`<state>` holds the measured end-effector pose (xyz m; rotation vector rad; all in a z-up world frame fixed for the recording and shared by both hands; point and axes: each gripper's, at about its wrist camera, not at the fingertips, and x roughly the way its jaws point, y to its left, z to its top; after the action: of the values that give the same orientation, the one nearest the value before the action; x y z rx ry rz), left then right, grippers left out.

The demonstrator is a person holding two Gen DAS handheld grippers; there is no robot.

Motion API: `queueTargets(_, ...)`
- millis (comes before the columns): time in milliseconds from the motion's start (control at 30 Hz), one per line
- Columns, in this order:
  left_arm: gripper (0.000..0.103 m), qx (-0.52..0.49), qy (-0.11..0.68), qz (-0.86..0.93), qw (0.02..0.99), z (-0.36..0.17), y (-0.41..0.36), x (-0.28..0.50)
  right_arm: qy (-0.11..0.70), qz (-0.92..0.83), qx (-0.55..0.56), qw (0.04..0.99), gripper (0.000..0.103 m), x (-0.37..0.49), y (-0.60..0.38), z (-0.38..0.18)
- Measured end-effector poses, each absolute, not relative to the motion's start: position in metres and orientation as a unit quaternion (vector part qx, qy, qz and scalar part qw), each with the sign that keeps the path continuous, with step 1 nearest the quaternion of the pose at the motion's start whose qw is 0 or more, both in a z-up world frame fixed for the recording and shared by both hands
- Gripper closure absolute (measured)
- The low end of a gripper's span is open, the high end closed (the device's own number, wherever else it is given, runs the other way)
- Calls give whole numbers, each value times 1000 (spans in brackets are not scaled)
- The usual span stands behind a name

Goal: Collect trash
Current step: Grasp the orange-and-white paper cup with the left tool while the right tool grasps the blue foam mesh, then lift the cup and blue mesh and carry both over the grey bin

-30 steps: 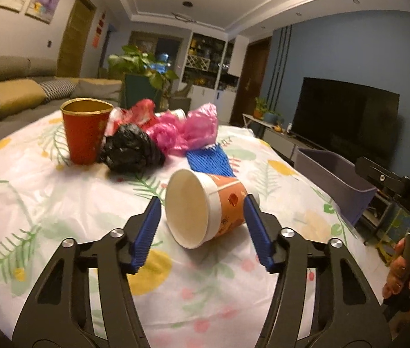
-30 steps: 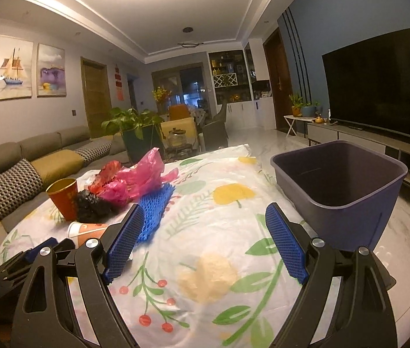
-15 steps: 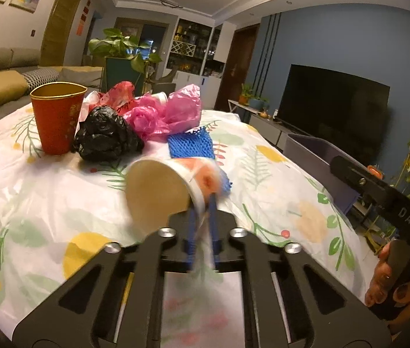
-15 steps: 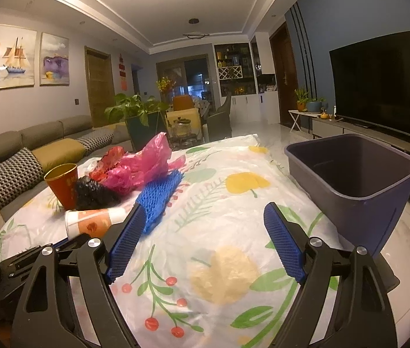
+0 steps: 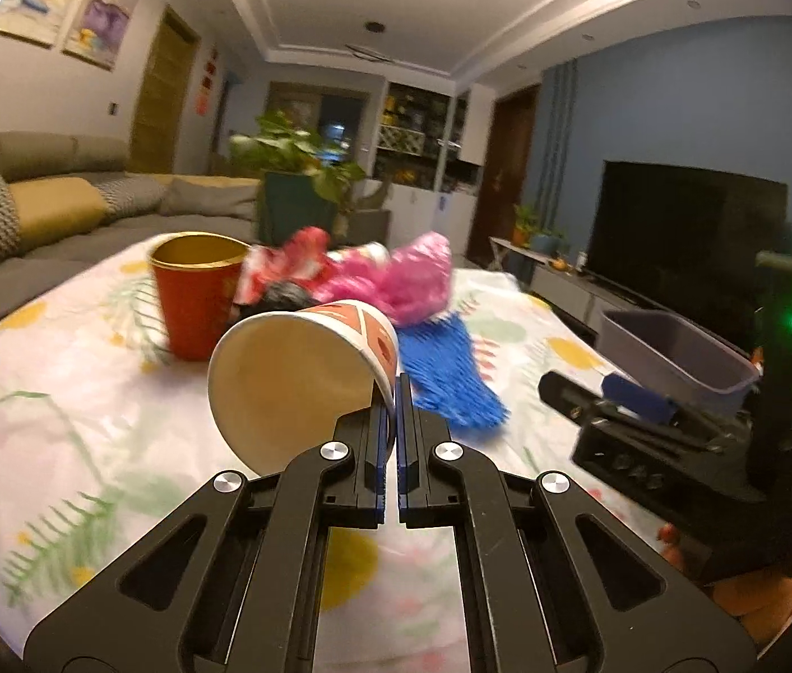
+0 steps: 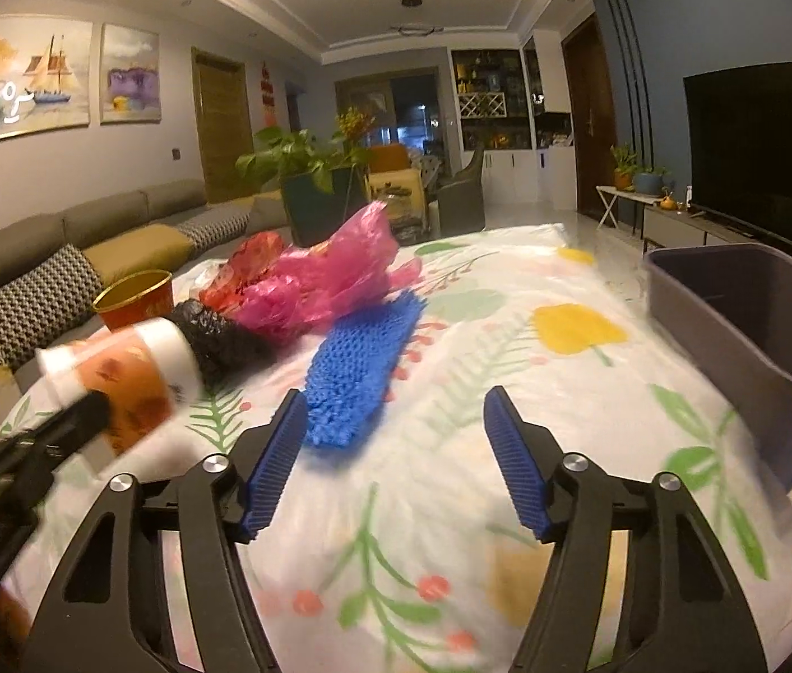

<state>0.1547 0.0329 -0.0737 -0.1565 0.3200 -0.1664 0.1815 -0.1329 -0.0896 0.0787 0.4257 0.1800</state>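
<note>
Between the fingers of the left gripper (image 5: 388,412): paper cup (image 5: 297,373), pinched by the wall at its rim, mouth toward the camera, tilted on its side. Lying on the bench (image 5: 59,420) with the fingers spread either side a second ago; now clamped and, judging by the right wrist view, lifted clear of the flowered cloth. Means the grasp has taken, so first piece of trash looks ready to carry. Thin rim hold, though; likely to swing or slip if moved fast.

Behind the cup: red cup (image 5: 194,291) upright, black bag (image 6: 222,339) crumpled, pink plastic bags (image 5: 396,280), and just right of the cup a blue mesh piece (image 5: 446,376) flat on the cloth. All untouched so far.

Well to the right of the cup: grey bin (image 6: 760,331), open and seemingly empty, at the bench edge. Right gripper (image 6: 396,460) spread wide, holding nothing, pointed toward the blue mesh, closer to it than before
</note>
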Motion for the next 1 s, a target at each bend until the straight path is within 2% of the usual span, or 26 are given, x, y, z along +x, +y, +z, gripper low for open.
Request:
queueTargets(100,101,-81,152,-56,983,-69,45,155,227,87,31,970,46,197,-122,-94)
queueTargets(200,101,-88,149,-43,984,-66,57,155,246,88,27,965,48,209,-114,-97)
queueTargets(467,101,-100,141,-39,984,-64,70,154,298,91,2,950,65,227,-99,-110)
queueTargets(600,101,-101,139,-38,984,-63,71,153,324,91,0,942,80,235,-97,-119)
queueTargets(700,101,-100,139,-37,984,-63,71,152,330,92,3,939,97,236,-99,-120)
queueTargets(1000,101,-97,142,-34,985,-61,70,150,311,95,18,945,100,218,-112,-110)
